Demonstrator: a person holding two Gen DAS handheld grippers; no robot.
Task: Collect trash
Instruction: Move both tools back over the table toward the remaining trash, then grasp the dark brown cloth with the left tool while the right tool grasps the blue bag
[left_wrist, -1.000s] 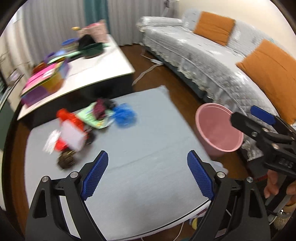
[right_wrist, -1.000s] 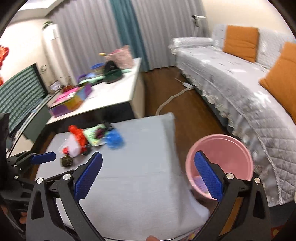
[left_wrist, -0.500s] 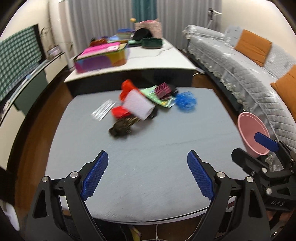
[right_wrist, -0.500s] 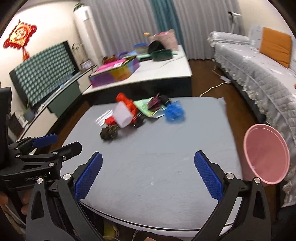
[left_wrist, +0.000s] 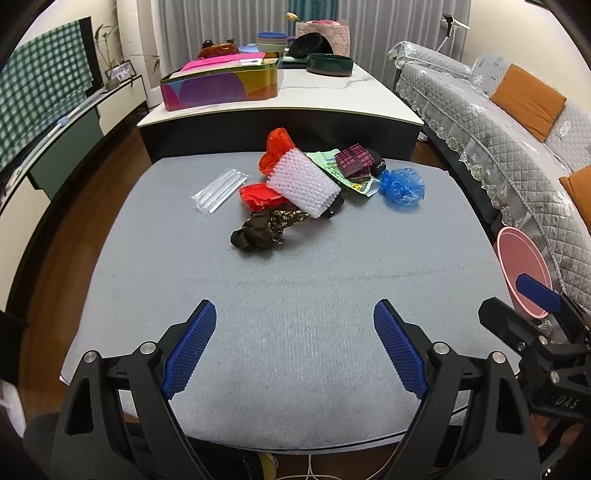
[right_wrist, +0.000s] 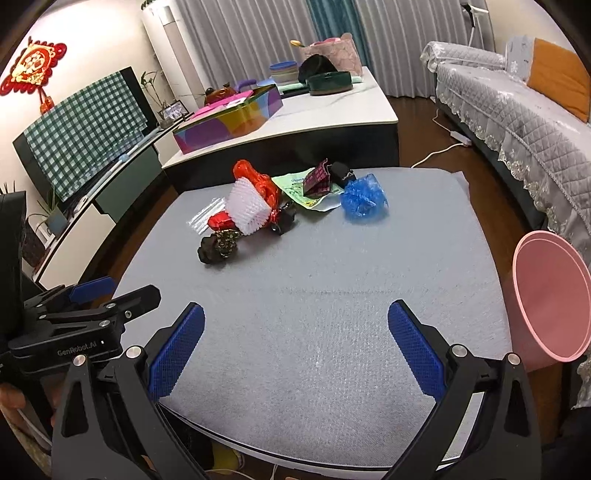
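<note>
Reading from my left, I have the left gripper (left_wrist: 294, 349) low over the near edge of the grey padded table (left_wrist: 295, 295), its blue pads spread wide with nothing between them, only bare cloth. Far left on that table lies a clear plastic sleeve (left_wrist: 218, 190), flat and by itself just beside the heap. Next comes the heap proper: a crumpled red plastic bag (left_wrist: 264, 192) with a white foam net (left_wrist: 303, 184) lying on top of it, and in front of those, nearer to me, a dark crumpled wrapper with gold flecks (left_wrist: 264, 229). Behind the foam net a pale green packet (left_wrist: 328, 162) lies flat, with a maroon packet (left_wrist: 355, 160) and a small black item (left_wrist: 377, 166) resting on it. A crumpled blue plastic bag (left_wrist: 402, 188) sits at the right end of the pile, just beside the green packet. All this trash is well ahead of both tools, across the middle to far part of the table. Further right, the right gripper (right_wrist: 295, 354) hangs over the near edge too, jaws likewise released and holding nothing. Off the table's right side, on the floor between it and the grey sofa (right_wrist: 517, 110), stands the pink bin (right_wrist: 546, 299), its mouth facing up.
</note>
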